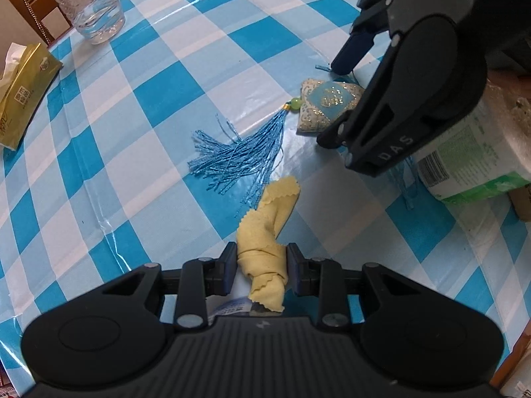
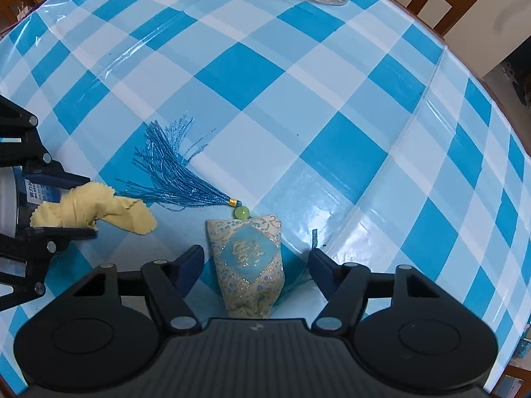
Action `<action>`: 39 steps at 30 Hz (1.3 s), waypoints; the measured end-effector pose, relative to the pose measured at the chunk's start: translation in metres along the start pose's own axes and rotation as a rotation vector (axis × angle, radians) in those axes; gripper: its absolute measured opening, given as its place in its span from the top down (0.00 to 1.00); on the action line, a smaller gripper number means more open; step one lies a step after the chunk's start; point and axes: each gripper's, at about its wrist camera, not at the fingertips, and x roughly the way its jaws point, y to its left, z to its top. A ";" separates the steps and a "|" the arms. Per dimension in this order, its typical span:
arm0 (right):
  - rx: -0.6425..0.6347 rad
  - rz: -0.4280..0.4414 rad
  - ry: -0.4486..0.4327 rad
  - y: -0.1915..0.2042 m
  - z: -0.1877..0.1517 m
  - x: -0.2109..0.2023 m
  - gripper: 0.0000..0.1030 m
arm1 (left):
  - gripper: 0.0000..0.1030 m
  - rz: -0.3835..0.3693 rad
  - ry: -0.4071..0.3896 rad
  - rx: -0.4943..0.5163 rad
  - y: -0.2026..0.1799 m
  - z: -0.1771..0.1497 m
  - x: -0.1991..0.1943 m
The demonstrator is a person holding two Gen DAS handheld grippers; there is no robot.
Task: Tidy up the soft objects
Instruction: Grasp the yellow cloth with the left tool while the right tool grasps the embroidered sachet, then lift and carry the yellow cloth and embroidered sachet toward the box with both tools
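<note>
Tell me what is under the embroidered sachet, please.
The sachet lies on the checked tablecloth. A blue cord shows beside it. The spot beneath it is covered.

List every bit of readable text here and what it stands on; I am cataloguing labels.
"DAS": on the right gripper, along one arm.
Yellow tissue pack: printed characters, too blurred to read.
Green-and-white package: barcode and fine print, too small.
Water bottle label: unreadable.
Sachet: gold embroidery, unreadable.

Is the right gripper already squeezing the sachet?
No, the right gripper straddles the sachet, with gaps between both pads and it.
</note>
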 end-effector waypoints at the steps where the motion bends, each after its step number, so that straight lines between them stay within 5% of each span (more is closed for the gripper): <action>1: -0.001 0.000 -0.001 0.000 0.000 0.000 0.30 | 0.71 0.000 0.000 0.000 0.000 0.000 0.000; 5: 0.002 0.019 -0.010 0.002 -0.001 -0.004 0.50 | 0.71 0.000 -0.004 0.001 -0.001 0.000 -0.001; 14: 0.028 -0.004 -0.036 0.007 -0.005 -0.014 0.61 | 0.71 0.001 -0.042 -0.002 -0.001 -0.002 -0.016; 39: 0.126 0.063 -0.227 0.047 -0.057 -0.128 0.62 | 0.72 -0.002 -0.198 0.097 -0.036 -0.041 -0.106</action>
